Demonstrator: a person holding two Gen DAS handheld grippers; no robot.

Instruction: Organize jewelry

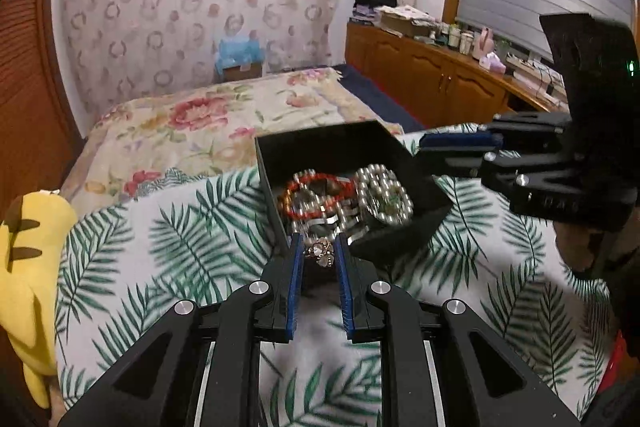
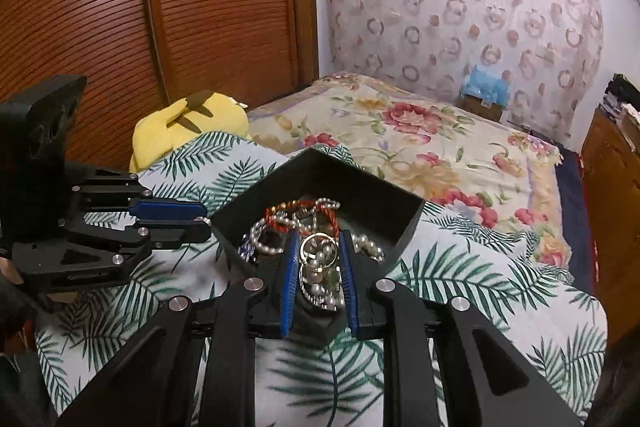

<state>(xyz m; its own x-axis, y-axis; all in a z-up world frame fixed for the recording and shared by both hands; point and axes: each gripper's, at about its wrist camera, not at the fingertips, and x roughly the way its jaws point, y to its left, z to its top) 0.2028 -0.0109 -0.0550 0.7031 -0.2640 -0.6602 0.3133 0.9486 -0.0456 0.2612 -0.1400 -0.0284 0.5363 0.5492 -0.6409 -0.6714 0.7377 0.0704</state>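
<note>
A black open box [image 1: 384,143] sits on a palm-leaf cloth, holding a red bead bracelet [image 1: 316,197], pearl strands [image 1: 380,193] and silver pieces. My left gripper [image 1: 319,251] is shut on a small silver and pearl piece [image 1: 320,253] at the box's near corner. The right wrist view shows the box [image 2: 360,187] with my right gripper [image 2: 320,251] shut on a silver ring with pearls [image 2: 318,253] over the near corner. The left gripper [image 2: 202,223] shows at the left there; the right gripper [image 1: 460,147] shows at the box's right in the left wrist view.
A yellow plush toy [image 1: 28,267] lies at the cloth's left edge, also seen in the right wrist view [image 2: 188,123]. A floral bedspread [image 1: 224,119] lies beyond the box. A wooden cabinet [image 1: 440,75] with clutter stands at right, a louvred wardrobe [image 2: 160,7] at left.
</note>
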